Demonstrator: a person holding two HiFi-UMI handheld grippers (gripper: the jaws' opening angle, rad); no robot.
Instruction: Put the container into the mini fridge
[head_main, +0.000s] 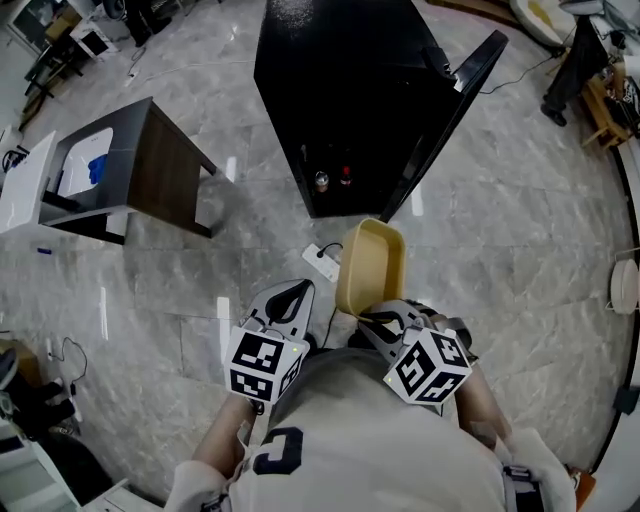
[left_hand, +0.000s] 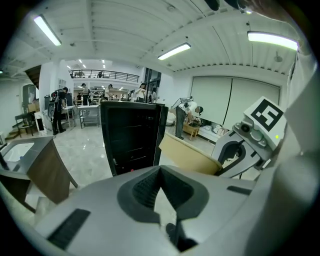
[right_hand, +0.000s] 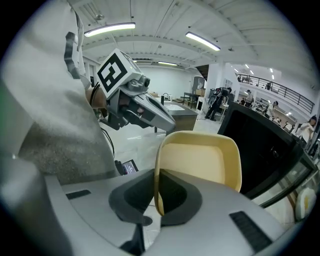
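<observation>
Right gripper view shows the right tool (right_hand: 158, 192) clenched on the container (right_hand: 200, 160) rim. Carry it level past the open door (head_main: 450, 110) into the mini fridge (head_main: 340, 100). The left tool (left_hand: 160, 170) is closed on nothing.

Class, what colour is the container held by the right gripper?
The container is pale yellow, clearest in the right gripper view.

Lab hall with workbenches (left_hand: 89, 111) and mezzanine (left_hand: 102, 76)

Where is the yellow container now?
In the head view, the yellow rectangular plastic container is centre-right, held by its rim in the right tongs, short of the open black mini fridge.
</observation>
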